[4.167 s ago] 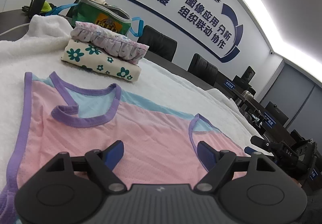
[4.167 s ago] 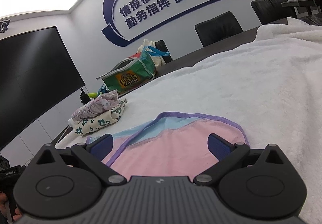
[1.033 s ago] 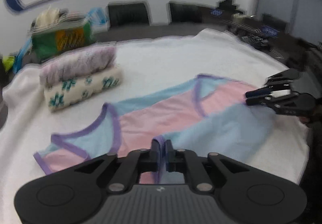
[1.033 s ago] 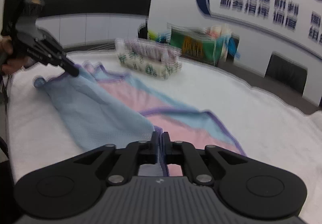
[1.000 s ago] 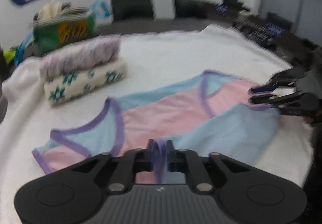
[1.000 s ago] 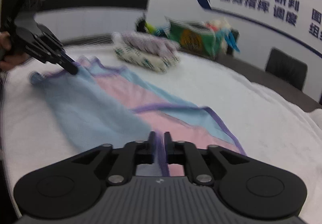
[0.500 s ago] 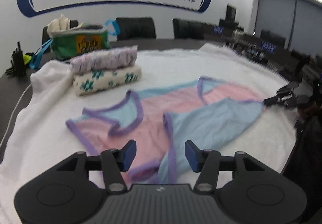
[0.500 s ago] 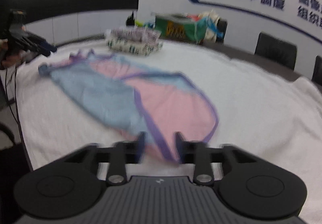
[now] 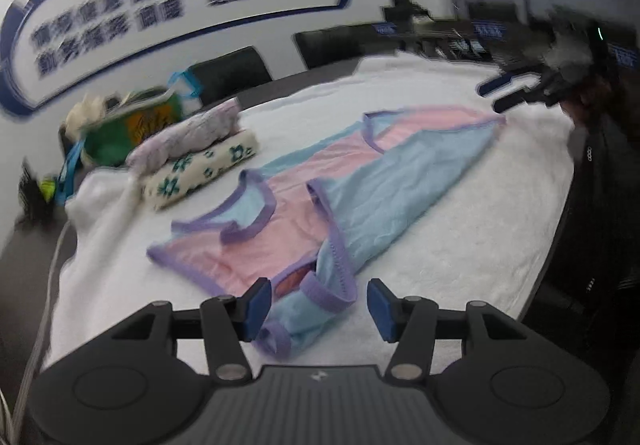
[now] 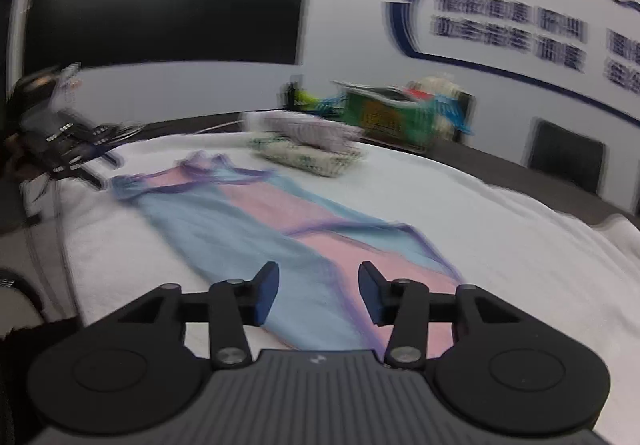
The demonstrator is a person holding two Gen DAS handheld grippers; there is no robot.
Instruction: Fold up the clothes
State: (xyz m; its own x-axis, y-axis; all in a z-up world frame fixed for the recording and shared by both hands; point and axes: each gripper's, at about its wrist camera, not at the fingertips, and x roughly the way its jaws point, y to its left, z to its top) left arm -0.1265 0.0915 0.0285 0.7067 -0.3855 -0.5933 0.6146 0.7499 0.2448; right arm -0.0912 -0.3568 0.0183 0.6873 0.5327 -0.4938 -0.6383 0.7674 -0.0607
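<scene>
A pink sleeveless top (image 9: 264, 241) with purple trim lies on the white towel, its light-blue side (image 9: 400, 181) folded lengthwise over the pink front. My left gripper (image 9: 318, 305) is open, just above the bunched blue strap end and holding nothing. My right gripper (image 10: 319, 295) is open too, over the hem end of the top (image 10: 256, 217). In the left wrist view the right gripper (image 9: 508, 95) hovers blurred beyond the hem corner. The left gripper (image 10: 76, 157) shows blurred by the straps in the right wrist view.
A stack of folded clothes (image 9: 196, 161) (image 10: 308, 151), lilac on floral, sits behind the top. A green bag (image 9: 132, 121) (image 10: 388, 113) stands beyond it. The white towel (image 9: 480, 205) covers the table; its front edge is near. Dark chairs line the far side.
A second ago both grippers were shut on the purple hem, carrying the blue side over. They have since let go, opened wide and drawn back; the top rests folded.
</scene>
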